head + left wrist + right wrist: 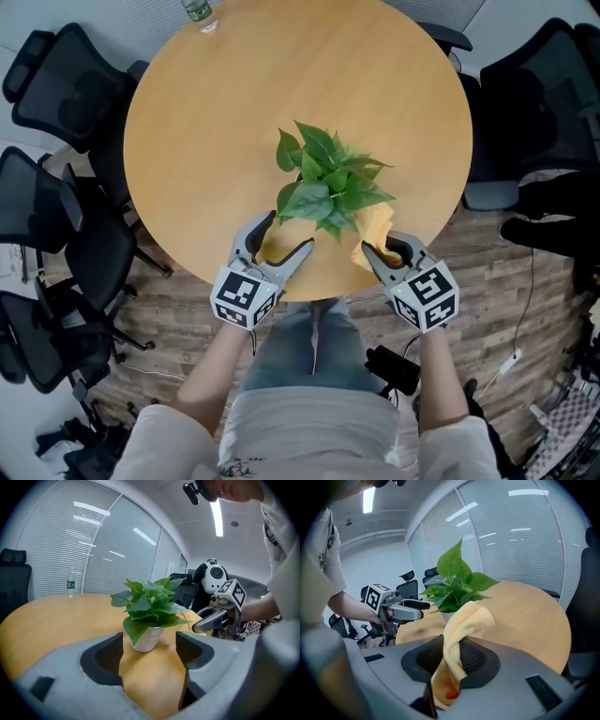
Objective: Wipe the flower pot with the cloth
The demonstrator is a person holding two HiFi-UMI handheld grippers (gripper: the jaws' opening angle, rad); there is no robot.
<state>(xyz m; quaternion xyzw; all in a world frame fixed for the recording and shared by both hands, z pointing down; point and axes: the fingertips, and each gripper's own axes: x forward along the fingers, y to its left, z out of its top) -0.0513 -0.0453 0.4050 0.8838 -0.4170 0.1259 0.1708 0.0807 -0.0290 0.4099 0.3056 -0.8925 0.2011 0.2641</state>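
A white flower pot (147, 639) holding a green leafy plant (328, 183) stands on the round wooden table (206, 141), near its front edge. My left gripper (284, 246) is open just left of the plant with nothing between its jaws; the pot sits a short way beyond them in the left gripper view. My right gripper (382, 251) is shut on a yellow cloth (461, 630), which bunches up from its jaws toward the pot's right side (375, 225). Leaves hide the pot in the head view.
A clear water bottle (200, 14) stands at the table's far edge. Black office chairs (52, 80) ring the table on the left and right (544, 94). The person's legs (314, 347) are at the table's front edge over a wooden floor.
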